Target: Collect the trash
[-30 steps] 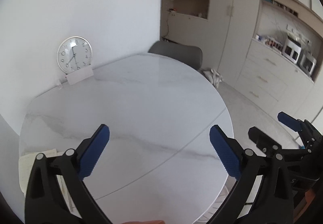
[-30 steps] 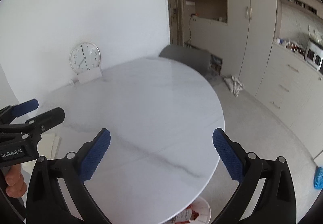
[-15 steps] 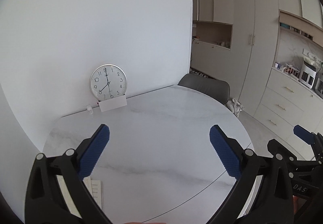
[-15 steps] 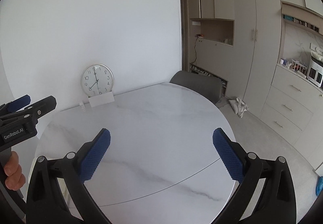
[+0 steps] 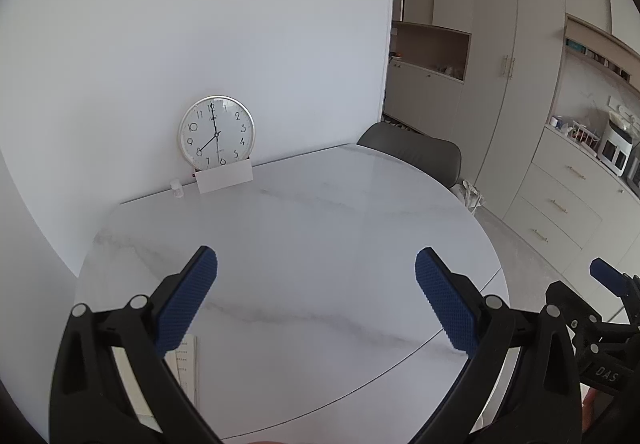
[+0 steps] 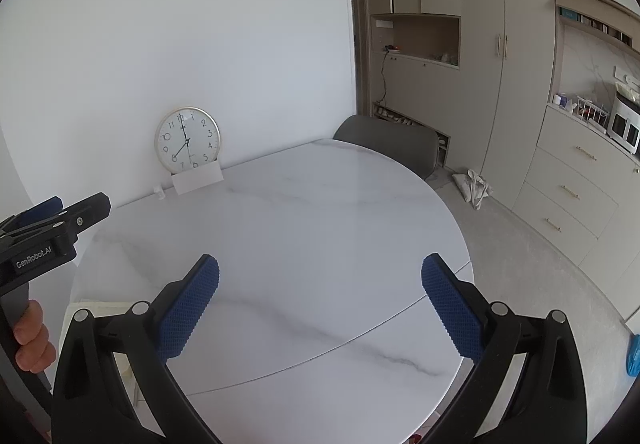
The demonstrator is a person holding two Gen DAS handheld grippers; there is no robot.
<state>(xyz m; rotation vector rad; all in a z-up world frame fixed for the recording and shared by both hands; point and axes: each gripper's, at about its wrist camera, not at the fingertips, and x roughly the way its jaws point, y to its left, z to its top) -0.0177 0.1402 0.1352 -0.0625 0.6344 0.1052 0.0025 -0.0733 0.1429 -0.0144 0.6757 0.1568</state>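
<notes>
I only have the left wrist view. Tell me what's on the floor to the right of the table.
Observer: The right wrist view shows a blue object on the floor at the far right edge, too cropped to identify.
Operator: Report the right gripper.
Observer: The right gripper is open and empty above the table.
Operator: Check the left gripper handle.
Observer: A hand grips it, beside the table's left edge.

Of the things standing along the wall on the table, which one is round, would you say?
The clock: a round face, unlike the flat white card before it.
</notes>
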